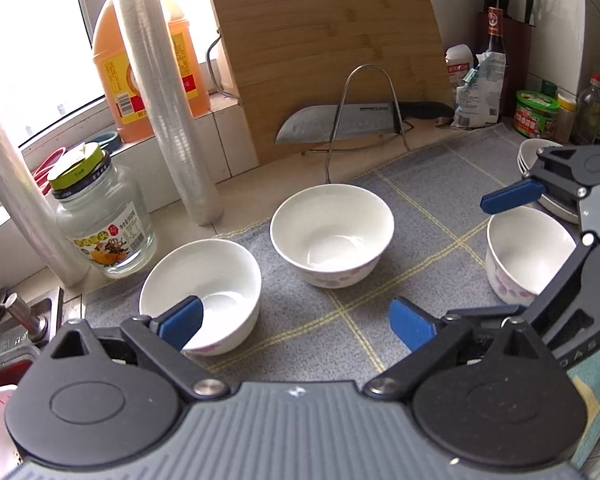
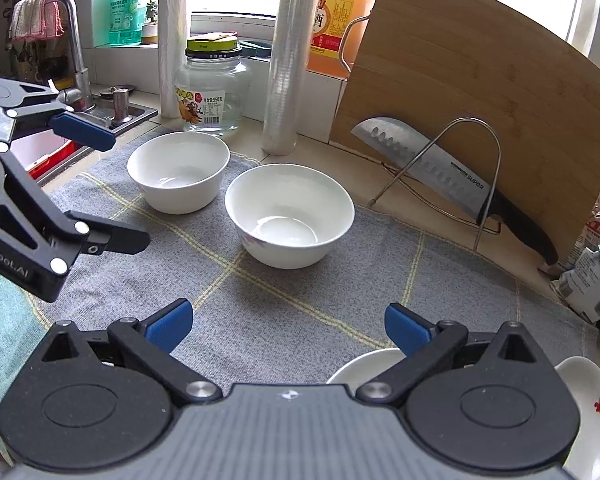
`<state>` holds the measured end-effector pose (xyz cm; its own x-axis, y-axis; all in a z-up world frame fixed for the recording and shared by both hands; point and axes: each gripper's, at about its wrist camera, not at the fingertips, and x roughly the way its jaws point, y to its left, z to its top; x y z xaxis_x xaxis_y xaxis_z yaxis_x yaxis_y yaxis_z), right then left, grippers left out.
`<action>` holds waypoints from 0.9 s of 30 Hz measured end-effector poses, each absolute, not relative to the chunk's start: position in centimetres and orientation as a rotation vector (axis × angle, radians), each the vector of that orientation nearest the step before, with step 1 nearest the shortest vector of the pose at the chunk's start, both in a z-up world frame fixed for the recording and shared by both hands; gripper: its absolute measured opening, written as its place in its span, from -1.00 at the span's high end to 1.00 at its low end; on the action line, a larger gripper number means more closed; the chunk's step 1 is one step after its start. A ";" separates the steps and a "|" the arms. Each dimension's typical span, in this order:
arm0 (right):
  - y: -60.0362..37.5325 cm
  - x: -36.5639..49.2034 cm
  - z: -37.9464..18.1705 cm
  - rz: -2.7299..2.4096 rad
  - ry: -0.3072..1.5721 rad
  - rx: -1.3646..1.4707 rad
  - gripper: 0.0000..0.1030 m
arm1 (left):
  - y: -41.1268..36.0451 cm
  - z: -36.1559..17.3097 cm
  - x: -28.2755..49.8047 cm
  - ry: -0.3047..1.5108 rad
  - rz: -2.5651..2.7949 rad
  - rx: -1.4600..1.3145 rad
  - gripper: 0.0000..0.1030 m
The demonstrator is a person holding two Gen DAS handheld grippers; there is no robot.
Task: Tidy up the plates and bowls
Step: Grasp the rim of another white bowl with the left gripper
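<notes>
Three white bowls stand on a grey checked cloth [image 1: 420, 184]: a left bowl [image 1: 200, 288], a middle bowl [image 1: 332, 236] and a flower-patterned right bowl [image 1: 528, 252]. My left gripper [image 1: 296, 326] is open over the cloth, its left pad in front of the left bowl, holding nothing. At the right, the right gripper [image 1: 496, 256] hovers open around the right bowl. In the right wrist view, my right gripper [image 2: 288, 328] is open and empty, short of the middle bowl [image 2: 290, 216] and the left bowl [image 2: 178, 172]. A white rim [image 2: 364, 366] shows under its right finger.
A bamboo cutting board [image 1: 328, 52] leans at the back, with a knife [image 1: 340, 122] in a wire rack. Cling film rolls [image 1: 168, 112], a glass jar [image 1: 100, 224] and an oil jug [image 1: 148, 52] line the left. Stacked dishes [image 1: 534, 156], bottles and a sink [image 2: 56, 156] flank the cloth.
</notes>
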<state>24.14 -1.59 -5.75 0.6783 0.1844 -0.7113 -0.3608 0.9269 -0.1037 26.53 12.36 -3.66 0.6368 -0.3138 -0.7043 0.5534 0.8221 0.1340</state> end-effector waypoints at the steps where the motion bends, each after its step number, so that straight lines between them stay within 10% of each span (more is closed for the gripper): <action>1: -1.6 24.4 -5.8 0.316 0.763 -0.243 -1.00 | 12.1 -3.6 27.1 0.733 -0.510 0.356 -0.93; 27: 1.5 31.4 -8.4 0.230 0.844 -0.230 -1.00 | 6.1 -6.7 41.2 0.910 -0.777 0.554 -0.84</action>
<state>31.37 1.54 -8.44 0.6424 0.1094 -0.7585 -0.2905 0.9506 -0.1089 41.19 6.14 -6.68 0.3823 -0.3529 -0.8540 0.7880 0.6071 0.1019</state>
